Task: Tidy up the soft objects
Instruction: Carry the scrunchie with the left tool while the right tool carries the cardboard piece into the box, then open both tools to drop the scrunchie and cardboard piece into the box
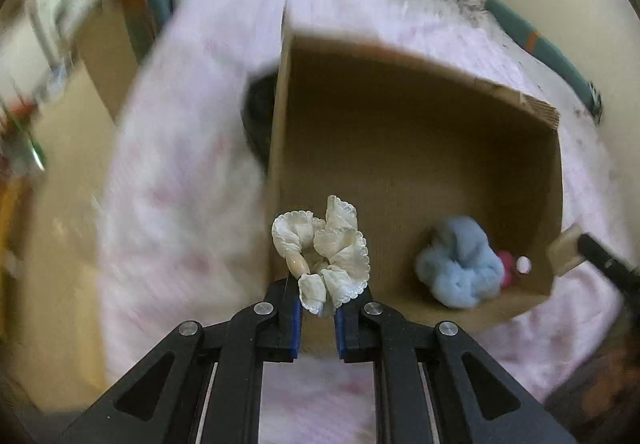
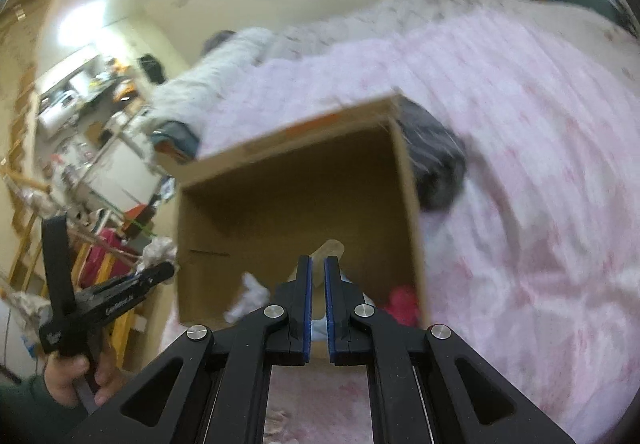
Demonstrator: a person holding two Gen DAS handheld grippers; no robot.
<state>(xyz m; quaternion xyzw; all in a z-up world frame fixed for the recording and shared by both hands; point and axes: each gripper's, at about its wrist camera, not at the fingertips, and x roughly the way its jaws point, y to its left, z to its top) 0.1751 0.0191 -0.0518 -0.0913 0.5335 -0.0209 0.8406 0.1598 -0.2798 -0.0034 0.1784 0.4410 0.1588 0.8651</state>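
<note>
My left gripper (image 1: pixel 316 296) is shut on a cream lace scrunchie (image 1: pixel 324 248) and holds it over the near edge of an open cardboard box (image 1: pixel 400 56) on a pink bedspread. A fluffy blue scrunchie (image 1: pixel 460 264) and a pink item (image 1: pixel 506 264) lie in the box's right corner. My right gripper (image 2: pixel 317 276) is shut on a pale beige block (image 2: pixel 326 254) over the same box (image 2: pixel 288 140). Something white (image 2: pixel 250 298) and the pink item (image 2: pixel 402 304) show inside. The left gripper (image 2: pixel 156 272) appears at the left in the right wrist view.
The pink bedspread (image 1: pixel 180 184) surrounds the box. A dark fuzzy object (image 1: pixel 258 116) lies against the box's left wall; it shows as well in the right wrist view (image 2: pixel 436 164). A teal pillow (image 1: pixel 536 44) lies by the wall. A cluttered room (image 2: pixel 80 104) lies beyond the bed.
</note>
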